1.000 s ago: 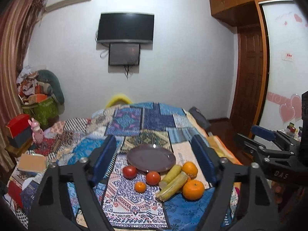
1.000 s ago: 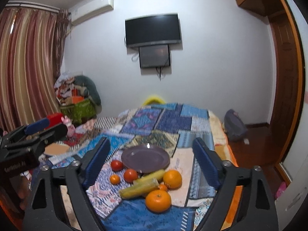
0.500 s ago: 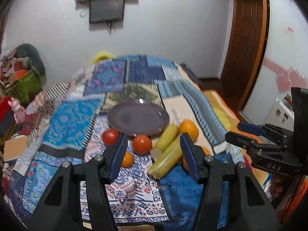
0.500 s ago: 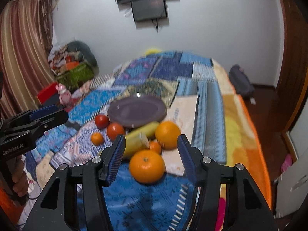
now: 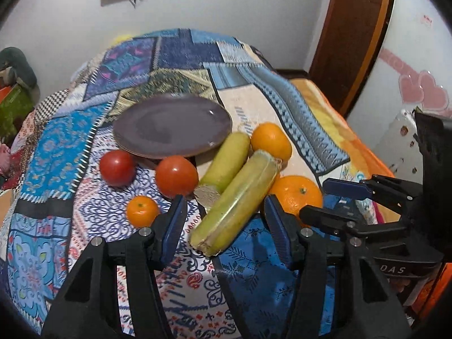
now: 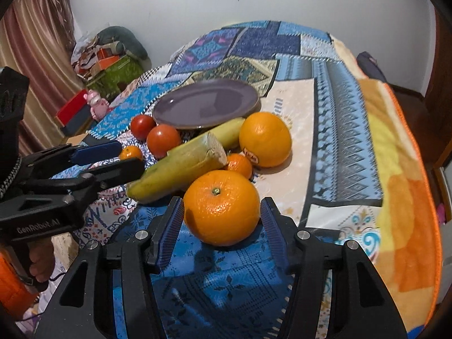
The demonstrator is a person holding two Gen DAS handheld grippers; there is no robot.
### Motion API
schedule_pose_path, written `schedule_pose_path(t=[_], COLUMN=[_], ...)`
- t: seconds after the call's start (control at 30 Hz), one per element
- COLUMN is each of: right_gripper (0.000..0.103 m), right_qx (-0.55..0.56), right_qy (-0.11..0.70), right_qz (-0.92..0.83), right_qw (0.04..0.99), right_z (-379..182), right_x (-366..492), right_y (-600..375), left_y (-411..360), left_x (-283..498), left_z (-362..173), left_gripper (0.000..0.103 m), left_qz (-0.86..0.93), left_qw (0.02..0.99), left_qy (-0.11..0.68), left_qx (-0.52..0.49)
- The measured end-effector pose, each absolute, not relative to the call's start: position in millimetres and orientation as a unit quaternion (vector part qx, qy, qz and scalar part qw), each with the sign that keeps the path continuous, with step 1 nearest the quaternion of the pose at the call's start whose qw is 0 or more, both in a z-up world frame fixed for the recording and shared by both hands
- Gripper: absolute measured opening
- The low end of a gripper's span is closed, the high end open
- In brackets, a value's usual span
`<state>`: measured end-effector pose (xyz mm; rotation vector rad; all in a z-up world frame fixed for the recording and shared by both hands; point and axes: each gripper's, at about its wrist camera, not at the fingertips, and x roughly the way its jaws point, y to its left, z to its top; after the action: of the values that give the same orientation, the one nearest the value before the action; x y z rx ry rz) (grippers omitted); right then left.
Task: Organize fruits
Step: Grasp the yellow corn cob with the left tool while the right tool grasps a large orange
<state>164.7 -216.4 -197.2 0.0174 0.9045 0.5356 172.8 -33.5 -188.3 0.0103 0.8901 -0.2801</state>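
Observation:
A purple plate (image 5: 172, 125) (image 6: 206, 104) lies empty on the patchwork bedspread. In front of it lie two red tomatoes (image 5: 176, 175) (image 5: 117, 167), a small orange (image 5: 142, 210), two yellow-green stalks (image 5: 237, 202) (image 5: 226, 162) and two big oranges (image 5: 295, 193) (image 5: 270, 140). My left gripper (image 5: 224, 223) is open, its pads flanking the near end of the long stalk. My right gripper (image 6: 221, 224) is open around the nearest big orange (image 6: 221, 207), pads beside it and apart from it. Another small orange (image 6: 239, 165) sits behind it.
The bed's right edge with an orange blanket (image 6: 406, 197) drops to the floor. Clutter, a red box (image 6: 72, 111) and a pink toy (image 6: 97, 106) stand left of the bed. A wooden door (image 5: 353, 28) is at the far right.
Both grippers have moved down and forward toward the fruit. The left now straddles the long stalk's end; the right now straddles the nearest big orange. Both jaws have narrowed somewhat.

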Motion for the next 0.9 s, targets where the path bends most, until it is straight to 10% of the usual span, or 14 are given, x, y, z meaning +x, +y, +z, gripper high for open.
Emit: schedule_pose_path(t=[0.57,0.9], right_gripper=[0.069,0.067], right_qx=[0.032,0.020], right_qy=[0.463,0.468], right_qz=[0.279,0.277], right_qw=[0.841,0.839], right_z=[-220,-221], right_x=[180,181], right_y=[-212,-209], left_y=[-42,-42], left_x=[203,190], left_z=[-225,-223], left_gripper=[0.056,0.037], left_qz=[-0.162,-0.183], left_qw=[0.861,0.850], left_qy=[0.481,0.495], left_qx=[0.002,-0.010])
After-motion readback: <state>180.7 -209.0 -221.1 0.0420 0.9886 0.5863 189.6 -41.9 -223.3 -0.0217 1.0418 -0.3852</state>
